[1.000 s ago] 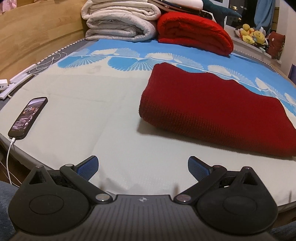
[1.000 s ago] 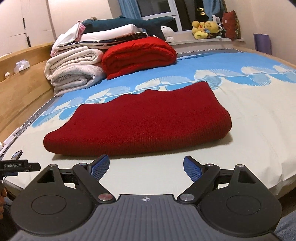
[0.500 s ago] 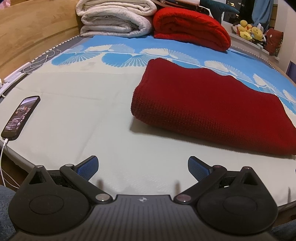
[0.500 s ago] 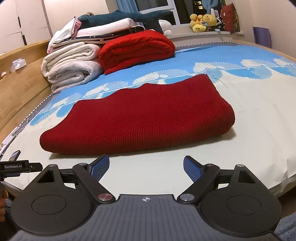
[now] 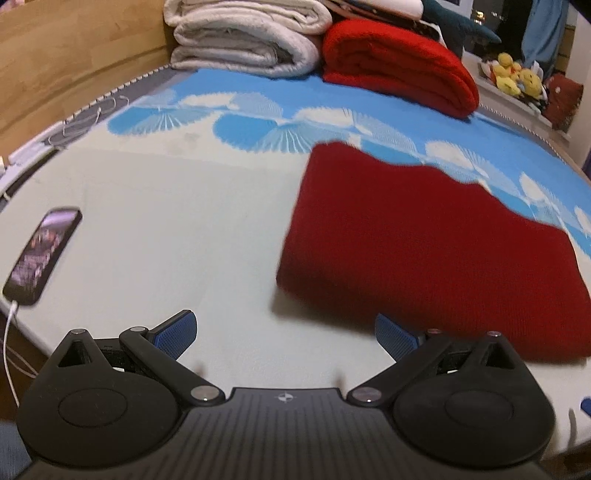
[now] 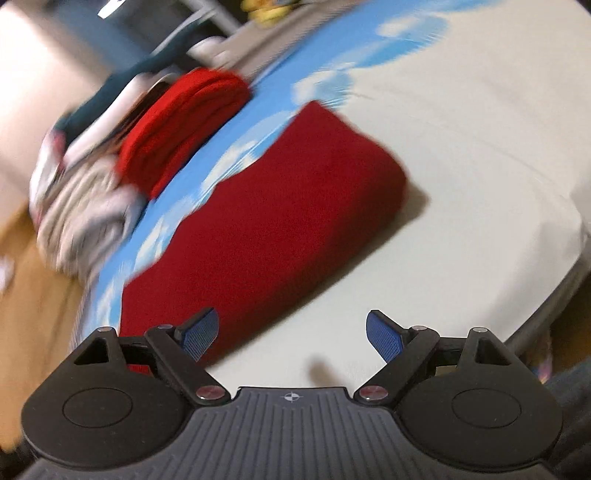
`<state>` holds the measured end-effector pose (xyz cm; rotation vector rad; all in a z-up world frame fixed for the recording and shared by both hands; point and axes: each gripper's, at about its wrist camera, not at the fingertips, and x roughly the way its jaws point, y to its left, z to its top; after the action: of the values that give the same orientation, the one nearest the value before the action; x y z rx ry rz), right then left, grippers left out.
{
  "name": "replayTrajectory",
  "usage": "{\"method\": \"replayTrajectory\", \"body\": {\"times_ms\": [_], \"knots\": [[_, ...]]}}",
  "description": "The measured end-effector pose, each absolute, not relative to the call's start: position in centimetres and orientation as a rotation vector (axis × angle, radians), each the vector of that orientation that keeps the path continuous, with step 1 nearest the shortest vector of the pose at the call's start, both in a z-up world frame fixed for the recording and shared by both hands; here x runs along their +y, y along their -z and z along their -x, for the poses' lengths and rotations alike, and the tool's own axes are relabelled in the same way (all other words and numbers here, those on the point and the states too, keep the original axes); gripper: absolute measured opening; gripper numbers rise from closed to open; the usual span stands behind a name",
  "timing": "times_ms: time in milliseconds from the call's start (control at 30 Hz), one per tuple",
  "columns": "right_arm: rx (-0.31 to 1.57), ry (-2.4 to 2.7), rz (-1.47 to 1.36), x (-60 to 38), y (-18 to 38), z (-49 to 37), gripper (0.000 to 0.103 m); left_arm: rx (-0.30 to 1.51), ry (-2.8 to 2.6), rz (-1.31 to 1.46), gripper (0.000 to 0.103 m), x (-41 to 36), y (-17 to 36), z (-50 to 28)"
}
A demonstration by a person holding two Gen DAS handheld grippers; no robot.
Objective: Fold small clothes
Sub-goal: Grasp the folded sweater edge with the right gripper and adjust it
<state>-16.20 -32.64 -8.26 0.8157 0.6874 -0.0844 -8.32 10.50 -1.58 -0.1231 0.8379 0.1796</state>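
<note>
red knit garment (image 5: 424,251) lies folded on the blue-patterned bed sheet (image 5: 184,221), both tools released.

Dark red knit garment (image 5: 424,251) on a bed sheet (image 5: 177,229) that is pale cream with a blue band of white fan motifs. Behind: bright red folded blanket (image 5: 399,62), off-white quilts (image 5: 243,35), yellow plush toys (image 5: 517,75). Gripper pads (image 5: 175,332) blue on black.
</note>
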Motion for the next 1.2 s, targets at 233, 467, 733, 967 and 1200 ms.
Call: {"method": "replayTrajectory", "body": {"times_ms": [233,467,733,967,1200], "knots": [[0.635,0.233,-1.094,-35.9,10.6,13.4,0.088,0.839,-0.22,0.156,0.103,13.3,2.0,2.8],[0.534,0.297,-1.275,-37.3,13.4,10.8,0.09,0.916,-0.287,0.389,0.103,17.5,3.8,0.5],[0.497,0.251,-1.233,-37.0,12.0,8.7,0.016,0.943,-0.278,0.345,0.103,16.6,4.2,-0.3],[0.526,0.354,-1.161,-38.5,10.7,8.7,0.015,0.966,-0.258,0.329,0.103,15.2,4.8,-0.8],[0.566,0.386,-1.083,-38.0,11.1,8.2,0.015,0.969,-0.263,0.352,0.103,15.5,4.8,-0.8]]}}
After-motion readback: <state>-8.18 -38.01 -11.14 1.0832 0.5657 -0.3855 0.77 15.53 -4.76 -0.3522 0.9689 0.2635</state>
